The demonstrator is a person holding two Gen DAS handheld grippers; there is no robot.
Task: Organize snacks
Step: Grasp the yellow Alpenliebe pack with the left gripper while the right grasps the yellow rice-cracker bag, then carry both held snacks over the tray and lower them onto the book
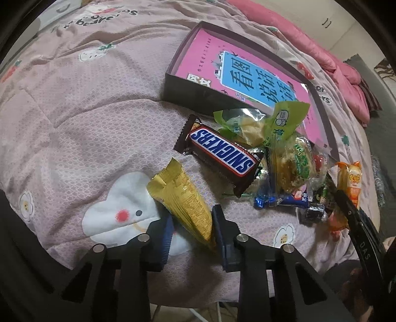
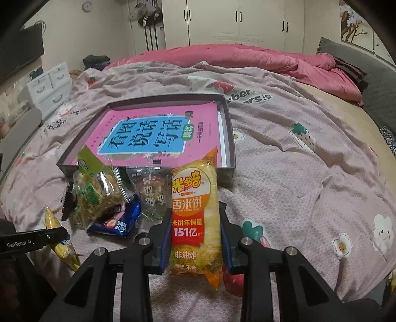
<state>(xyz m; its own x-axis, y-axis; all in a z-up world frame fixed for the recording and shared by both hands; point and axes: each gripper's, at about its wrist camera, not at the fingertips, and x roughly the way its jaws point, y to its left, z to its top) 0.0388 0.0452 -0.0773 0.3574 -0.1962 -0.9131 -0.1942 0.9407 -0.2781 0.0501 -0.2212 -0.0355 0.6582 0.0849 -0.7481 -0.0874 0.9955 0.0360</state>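
My left gripper is shut on a gold snack packet, which points up and left over the bedspread. Just beyond it lies a Snickers bar beside a heap of green pastry packets and a blue wrapper. My right gripper is shut on an upright orange rice-cracker packet. The heap lies to its left, with a green pastry packet and a clear packet. Behind the snacks a shallow dark box holds a pink book.
Everything lies on a soft mauve printed bedspread. A pink duvet is bunched at the far side against a grey headboard. White drawers stand left of the bed, and wardrobe doors are behind it.
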